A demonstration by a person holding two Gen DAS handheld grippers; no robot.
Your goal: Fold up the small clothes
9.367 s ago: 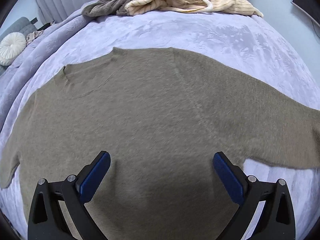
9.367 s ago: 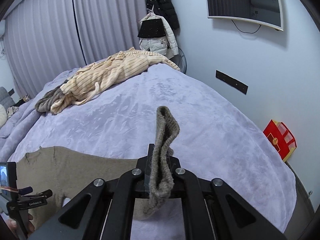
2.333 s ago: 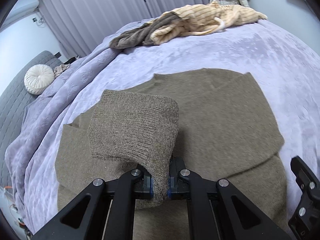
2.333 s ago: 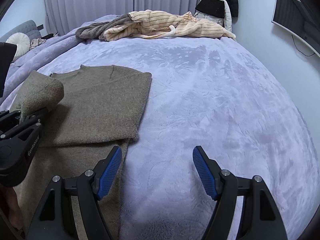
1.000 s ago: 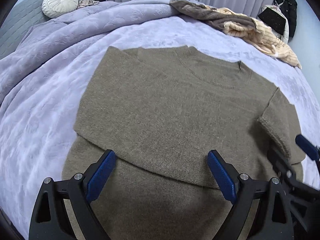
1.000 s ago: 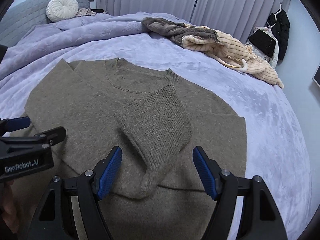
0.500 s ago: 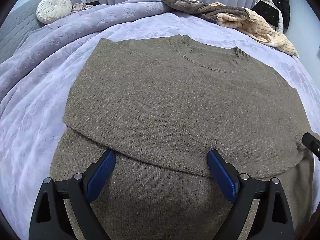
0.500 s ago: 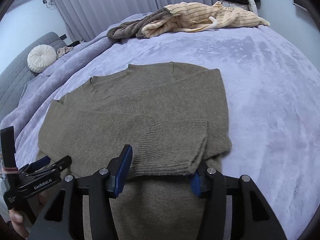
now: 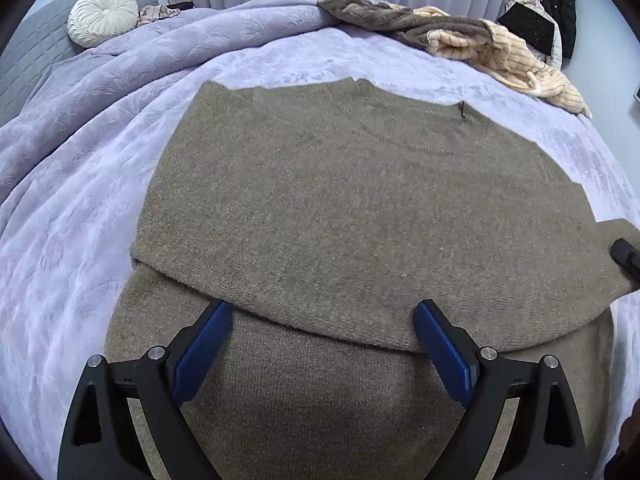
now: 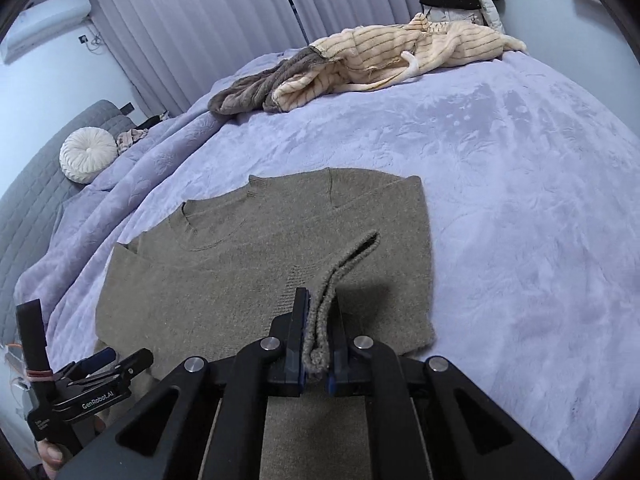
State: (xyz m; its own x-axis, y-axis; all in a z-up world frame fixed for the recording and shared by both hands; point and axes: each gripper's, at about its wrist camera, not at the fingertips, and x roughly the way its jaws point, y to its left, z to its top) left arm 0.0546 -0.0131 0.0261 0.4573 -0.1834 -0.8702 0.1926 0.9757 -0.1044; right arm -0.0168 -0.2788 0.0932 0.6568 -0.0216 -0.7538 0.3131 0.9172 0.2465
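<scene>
Since half a second ago, the right hand-held gripper has just closed its jaws, clamped on the sleeve cuff of the olive sweater, which lies flat on the lavender bed. Only the left wrist view shows the left hand-held gripper spread apart, angled down over the sweater's folded edge.

Each hand-held gripper is matte black with triangular cut-outs, silver screws and blue finger pads; the left one carries white "GenRobot.AI" lettering.
</scene>
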